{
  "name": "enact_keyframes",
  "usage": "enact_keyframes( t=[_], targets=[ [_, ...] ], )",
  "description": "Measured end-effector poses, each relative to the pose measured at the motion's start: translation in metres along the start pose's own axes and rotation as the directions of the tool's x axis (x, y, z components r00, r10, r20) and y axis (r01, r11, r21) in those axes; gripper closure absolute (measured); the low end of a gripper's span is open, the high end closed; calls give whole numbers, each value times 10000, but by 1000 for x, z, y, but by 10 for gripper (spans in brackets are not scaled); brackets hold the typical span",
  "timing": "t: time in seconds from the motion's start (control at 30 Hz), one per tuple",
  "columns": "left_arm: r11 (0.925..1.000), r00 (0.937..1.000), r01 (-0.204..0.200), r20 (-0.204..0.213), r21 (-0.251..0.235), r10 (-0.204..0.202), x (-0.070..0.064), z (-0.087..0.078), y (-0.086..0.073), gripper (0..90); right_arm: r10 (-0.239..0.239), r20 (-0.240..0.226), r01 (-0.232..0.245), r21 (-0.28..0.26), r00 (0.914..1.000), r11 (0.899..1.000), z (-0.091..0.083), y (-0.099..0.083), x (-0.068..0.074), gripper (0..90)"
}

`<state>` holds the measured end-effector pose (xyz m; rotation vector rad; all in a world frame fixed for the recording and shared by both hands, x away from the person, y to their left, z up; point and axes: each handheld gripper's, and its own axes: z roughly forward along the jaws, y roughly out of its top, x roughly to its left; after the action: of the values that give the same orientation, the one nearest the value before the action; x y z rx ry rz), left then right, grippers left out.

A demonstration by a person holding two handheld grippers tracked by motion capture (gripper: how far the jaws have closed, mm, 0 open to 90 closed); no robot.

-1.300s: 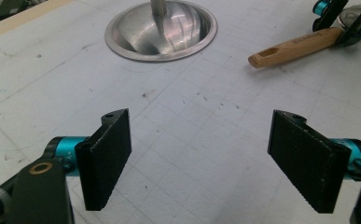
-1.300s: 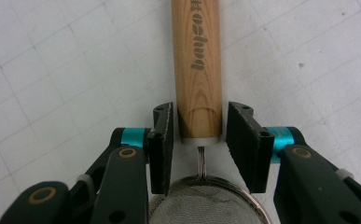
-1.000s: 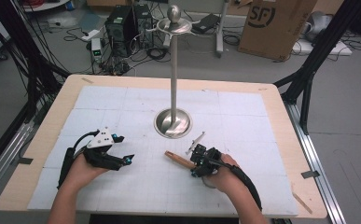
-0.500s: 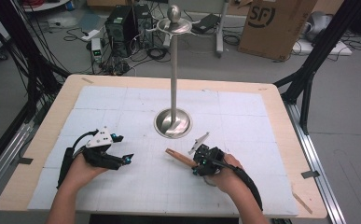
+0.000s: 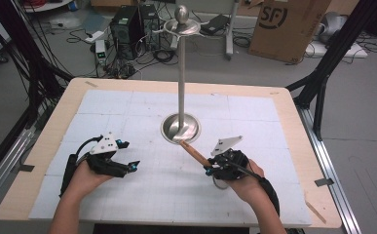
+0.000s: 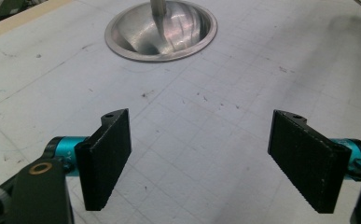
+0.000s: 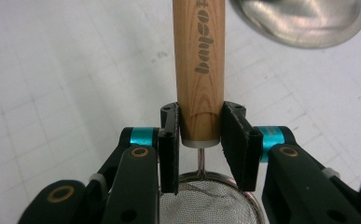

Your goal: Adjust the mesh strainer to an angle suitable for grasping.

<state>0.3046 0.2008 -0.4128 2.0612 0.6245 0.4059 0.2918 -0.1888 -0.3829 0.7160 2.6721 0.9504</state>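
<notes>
Broad wooden table (image 5: 293,105), pale-edged, topped by a white gridded mat (image 5: 142,117), scuffed and matte; at mat centre a tall steel stand (image 5: 180,73): slim polished pole, knob and ring on top, round dished base (image 6: 160,29) mirror-bright. Left of the base and nearer the person, left gripper (image 5: 127,167) resting low over bare mat, black with teal collars, grey three-cornered plate on top; jaws spread wide, flat black pads (image 6: 108,154) rough-textured, nothing between them. Right of the base and nearer the person, right gripper (image 5: 209,170), jaws clamped on a strainer (image 7: 200,70) at the lower end of its handle; handle round, smooth light wood with dark printed lettering, capped by a thin metal ferrule, its far tip reaching the base's rim; behind the jaws a thin wire stem, a steel rim and fine grey mesh (image 7: 206,205).
</notes>
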Motion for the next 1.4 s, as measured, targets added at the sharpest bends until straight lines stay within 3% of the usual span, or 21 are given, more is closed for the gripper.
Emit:
enact_keyframes(
  t=[0.23, 0.27, 0.5, 0.6, 0.83, 1.0, 1.17, 1.23, 1.4],
  targets=[
    [10000, 10000, -7, -1, -1, 7, 0, 0, 0, 220, 187, -84, -194, -983, 9998, 9950, -12, -5, -2, 684],
    [10000, 10000, -5, 2, -8, 5, 0, 0, 0, 219, 119, -124, -136, -1417, 9999, 9898, -17, -6, -2, 684],
    [9999, 10000, -27, 85, -109, 28, -1, 0, 1, 218, 138, -480, -245, -2296, 9987, 9730, -28, -9, -2, 684],
    [9997, 9999, 6, 149, -260, -2, -2, -1, 1, 215, 141, -612, -310, -2855, 9980, 9579, -34, -18, -2, 684],
    [9992, 9995, 32, 326, -388, -20, -3, -1, 2, 211, 196, -747, -426, -3214, 9970, 9460, -38, -33, -2, 683],
    [9989, 9989, -13, 463, -473, 35, -5, 0, 3, 208, 447, -807, -706, -3551, 9957, 9322, -39, -44, -6, 683],
    [9952, 9964, 293, 826, -932, -216, -5, -2, 5, 198, 365, -849, -664, -3835, 9957, 9212, -42, -44, -7, 683],
    [9929, 9951, 327, 966, -1147, -216, -7, -3, 6, 195, 320, -911, -651, -3893, 9953, 9188, -41, -43, -7, 683],
    [9899, 9930, 268, 1178, -1391, -103, -12, -4, 11, 203, 149, -1029, -529, -3775, 9946, 9245, -34, -42, -6, 683]
  ],
)
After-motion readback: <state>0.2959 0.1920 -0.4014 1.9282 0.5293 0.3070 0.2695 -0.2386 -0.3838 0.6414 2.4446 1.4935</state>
